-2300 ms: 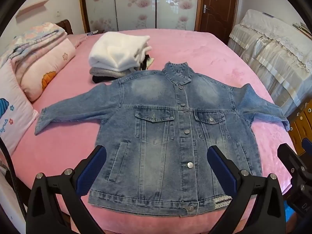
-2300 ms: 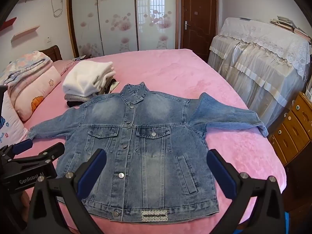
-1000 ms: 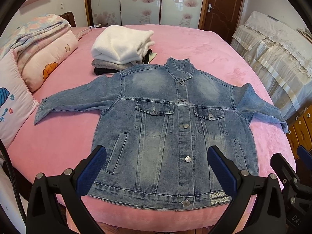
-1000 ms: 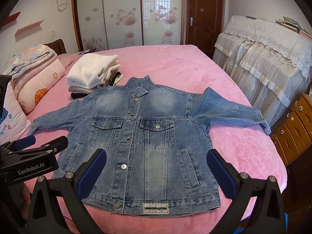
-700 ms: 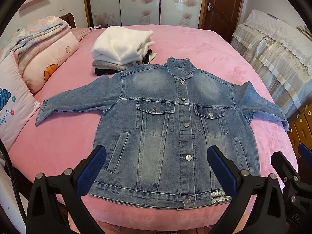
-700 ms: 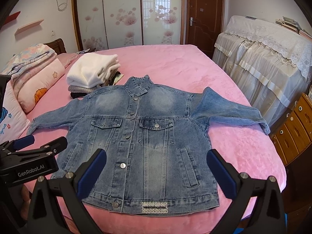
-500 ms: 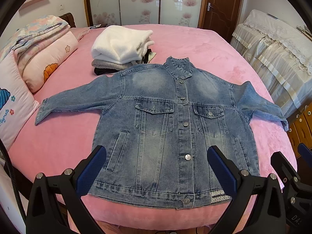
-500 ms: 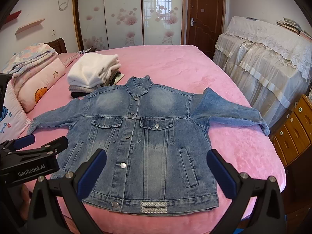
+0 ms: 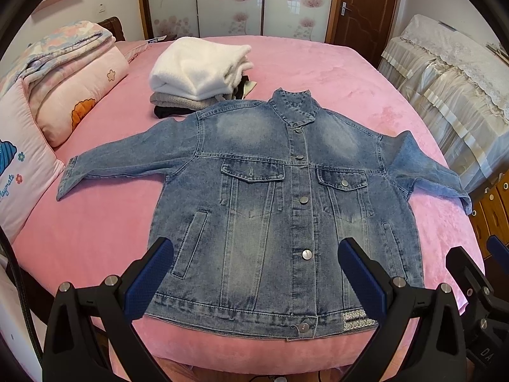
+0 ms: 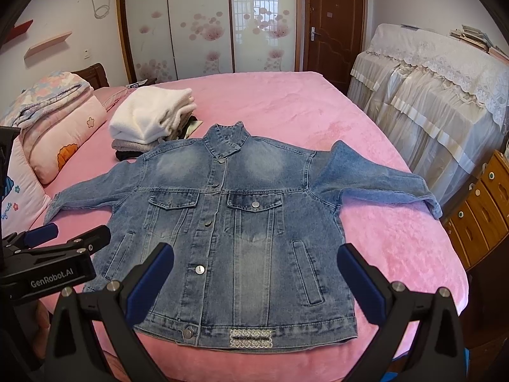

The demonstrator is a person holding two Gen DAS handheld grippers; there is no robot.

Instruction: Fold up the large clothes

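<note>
- Two tools are held above the near edge of the bed [image 9: 95, 222], both with jaws spread wide and nothing gripped: left tool [image 9: 254, 273], right tool [image 10: 254, 273].
- Denim jacket [image 9: 286, 191] is laid flat, front up and buttoned, collar toward the far side, hem at the near edge of the pink bed.
- Both sleeves are spread out sideways.
- Stack of folded clothes [image 9: 197, 73], white on top, is seen just beyond the jacket's shoulder.
- Pillows [image 9: 76, 89] are piled along the left side.
</note>
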